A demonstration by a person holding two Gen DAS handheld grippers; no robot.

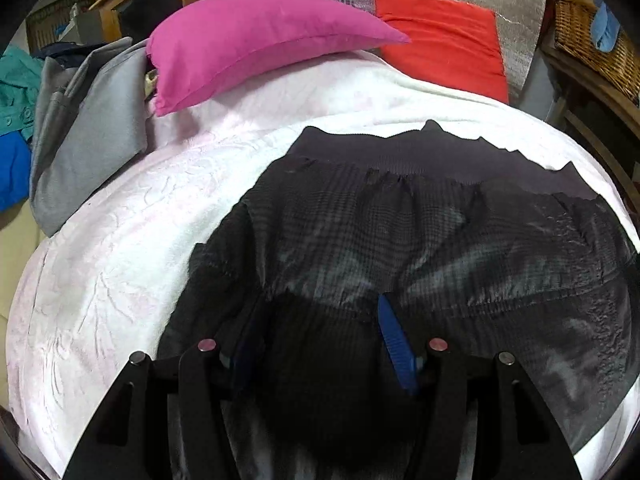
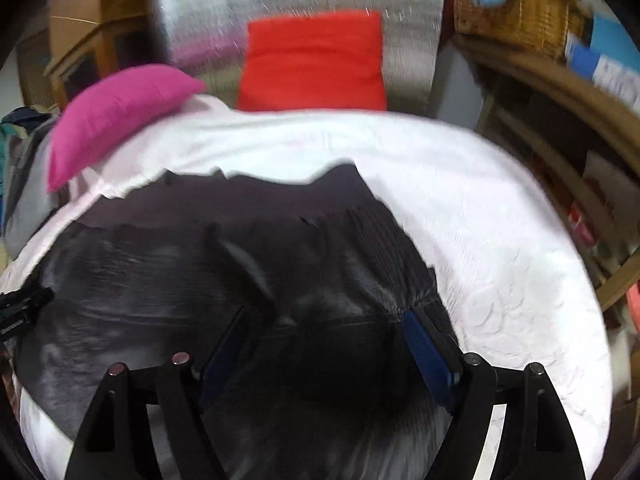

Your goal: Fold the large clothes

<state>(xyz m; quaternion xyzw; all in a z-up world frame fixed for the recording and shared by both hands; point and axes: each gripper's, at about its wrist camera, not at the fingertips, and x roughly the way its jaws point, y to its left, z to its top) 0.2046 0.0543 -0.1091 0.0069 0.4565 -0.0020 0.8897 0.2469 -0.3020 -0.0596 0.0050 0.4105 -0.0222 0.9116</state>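
Over white bedspread (image 1: 120, 240), left gripper (image 1: 316, 344) and right gripper (image 2: 328, 340) fingers spread wide (holding nothing), pressed into black jacket (image 1: 400, 220).

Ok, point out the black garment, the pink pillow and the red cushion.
black garment (image 1: 400, 216): left wrist view, on its gathered fabric below the waistband.
pink pillow (image 1: 256, 36): left wrist view, mid-face.
red cushion (image 2: 316, 60): right wrist view, centre.

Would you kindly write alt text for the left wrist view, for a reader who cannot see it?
A dark jacket lies spread on a white bedspread, its ribbed hem farthest from the camera, with the left gripper open above its near edge. Behind sit a pink pillow, a red pillow and grey clothing at left.
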